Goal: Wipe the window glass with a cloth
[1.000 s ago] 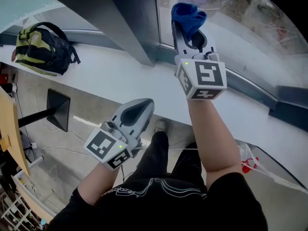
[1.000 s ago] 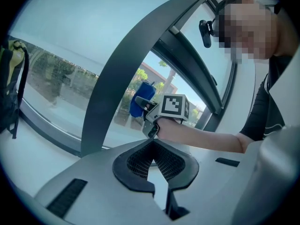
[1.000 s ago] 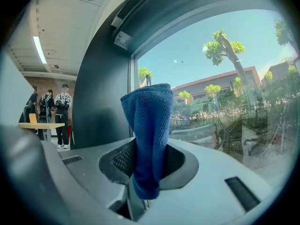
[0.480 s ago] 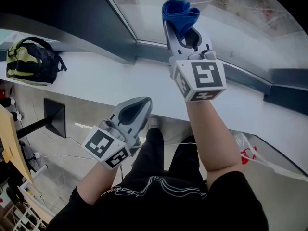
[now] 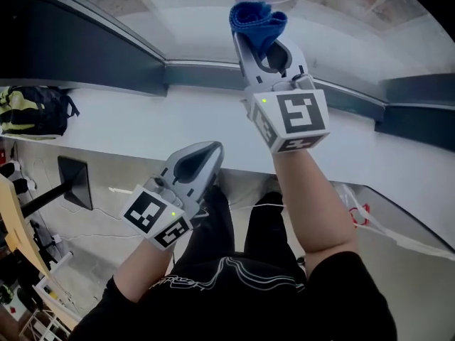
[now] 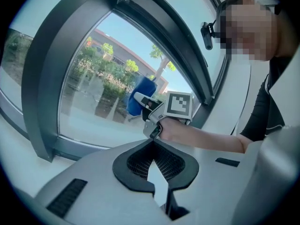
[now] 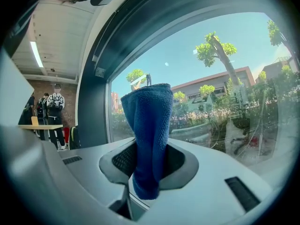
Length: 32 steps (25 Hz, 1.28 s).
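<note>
A blue cloth [image 5: 257, 18] is clamped in my right gripper [image 5: 260, 40], which is shut on it and held up against the window glass [image 5: 178, 6]. In the right gripper view the cloth [image 7: 147, 135] stands upright between the jaws, with the glass [image 7: 225, 78] just beyond. My left gripper [image 5: 206, 155] hangs lower, over the sill's front edge, shut and holding nothing. In the left gripper view its jaws [image 6: 153, 146] point at the right gripper [image 6: 159, 116] and the cloth [image 6: 139, 95] on the pane.
A white sill [image 5: 142, 130] runs below the glass, with a dark window frame [image 5: 106, 55] at the left. A green and black backpack [image 5: 35, 112] sits on the sill at far left. A black stand [image 5: 71, 183] is on the floor below. People stand indoors [image 7: 51, 111].
The right gripper and cloth have shifted left and a little up along the glass. The dark window post and the backpack have slid leftward in the view. The left gripper has barely moved.
</note>
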### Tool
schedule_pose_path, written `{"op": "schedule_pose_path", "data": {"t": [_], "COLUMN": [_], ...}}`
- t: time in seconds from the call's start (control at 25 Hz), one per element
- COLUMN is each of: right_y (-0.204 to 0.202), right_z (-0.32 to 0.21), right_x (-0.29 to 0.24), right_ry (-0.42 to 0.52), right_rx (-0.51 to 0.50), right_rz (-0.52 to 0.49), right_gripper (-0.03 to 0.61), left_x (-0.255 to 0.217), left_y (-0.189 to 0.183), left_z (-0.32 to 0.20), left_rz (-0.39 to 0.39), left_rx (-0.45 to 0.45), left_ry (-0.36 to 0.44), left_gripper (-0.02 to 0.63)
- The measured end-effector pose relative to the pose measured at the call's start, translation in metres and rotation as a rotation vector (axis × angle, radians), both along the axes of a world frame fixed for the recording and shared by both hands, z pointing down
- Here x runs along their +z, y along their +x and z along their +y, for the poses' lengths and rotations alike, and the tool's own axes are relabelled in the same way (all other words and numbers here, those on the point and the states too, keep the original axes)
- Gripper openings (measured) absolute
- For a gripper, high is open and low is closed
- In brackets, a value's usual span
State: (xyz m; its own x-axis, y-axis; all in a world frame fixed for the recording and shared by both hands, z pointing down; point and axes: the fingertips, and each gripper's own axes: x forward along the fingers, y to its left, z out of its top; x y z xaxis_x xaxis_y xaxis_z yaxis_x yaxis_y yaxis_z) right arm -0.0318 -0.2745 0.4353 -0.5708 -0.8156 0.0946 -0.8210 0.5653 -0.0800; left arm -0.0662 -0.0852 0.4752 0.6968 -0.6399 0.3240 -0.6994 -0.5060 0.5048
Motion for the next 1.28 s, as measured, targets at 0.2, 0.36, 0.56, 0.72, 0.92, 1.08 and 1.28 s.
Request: {"op": "schedule_pose_path", "data": {"t": [0.2, 0.36, 0.56, 0.72, 0.92, 1.08, 1.28], "right_y": [0.053, 0.093, 0.142, 0.182, 0.243, 0.293, 0.343], "right_z": [0.003, 0.005, 0.008, 0.013, 0.015, 0.018, 0.019], "right_x": [0.003, 0.003, 0.001, 0.0, 0.003, 0.0, -0.002], "right_ry": [-0.006, 0.005, -0.003, -0.015, 0.0, 0.006, 0.009], "right_rx": [0.03, 0.042, 0.052, 0.076, 0.137, 0.186, 0.246], "right_rz": [0.012, 0.033, 0.036, 0.034, 0.064, 0.077, 0.087], "right_gripper": [0.093, 0.093, 0.094, 0.092, 0.093, 0.094, 0.093], "left_x": [0.0, 0.0, 0.0, 0.0, -0.003, -0.003, -0.001], "left_y": [0.042, 0.079, 0.13, 0.166, 0.21, 0.248, 0.283], "left_z": [-0.003, -0.004, -0.006, -0.004, -0.004, 0.002, 0.004], "left_rz": [0.001, 0.01, 0.02, 0.023, 0.029, 0.035, 0.039], "left_rx": [0.027, 0.049, 0.08, 0.108, 0.143, 0.179, 0.221], "left_ry": [0.001, 0.001, 0.005, 0.005, 0.007, 0.005, -0.002], "left_gripper": [0.005, 0.005, 0.005, 0.005, 0.005, 0.005, 0.005]}}
